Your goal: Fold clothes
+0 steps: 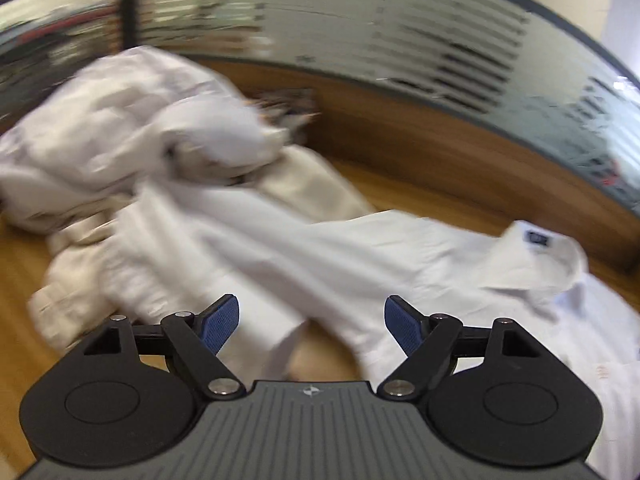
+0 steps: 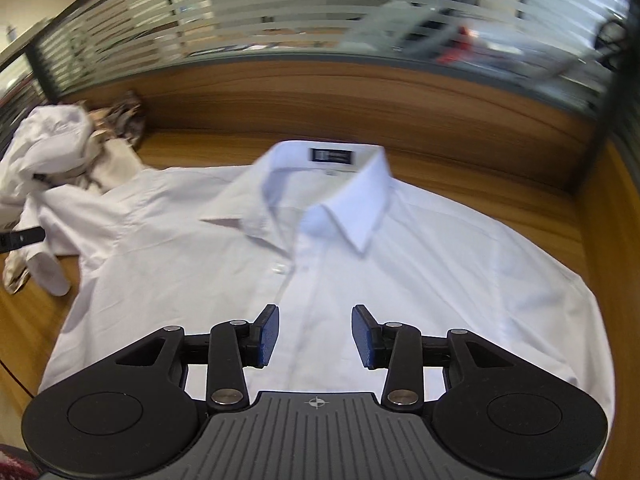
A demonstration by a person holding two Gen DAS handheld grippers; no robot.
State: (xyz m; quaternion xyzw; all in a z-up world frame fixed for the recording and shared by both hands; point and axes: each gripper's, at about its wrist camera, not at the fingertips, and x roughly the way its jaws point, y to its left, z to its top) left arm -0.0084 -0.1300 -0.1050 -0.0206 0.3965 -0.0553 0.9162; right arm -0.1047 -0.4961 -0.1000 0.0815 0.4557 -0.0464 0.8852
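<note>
Left wrist view, blurry: left gripper (image 1: 312,328) at bottom centre, jaws wide apart, nothing between them. White shirt (image 1: 340,256) lies just beyond the fingertips on the wooden table (image 1: 24,272), long axis running from the pile of clothes (image 1: 120,132) in the upper left toward the collar (image 1: 540,248) at right. Sleeve end (image 1: 280,344) sits right ahead of the jaws.

Right wrist view: right gripper (image 2: 316,336) at bottom centre, parted and empty, over the shirt front (image 2: 360,280). Shirt spread flat, collar (image 2: 328,184) straight ahead at frame centre, button line running away from the jaws. Left sleeve (image 2: 52,264) trails to left edge by the pile (image 2: 56,148). Shirt lies unfolded. Left gripper looks nearer the sleeve, right nearer the body.
</note>
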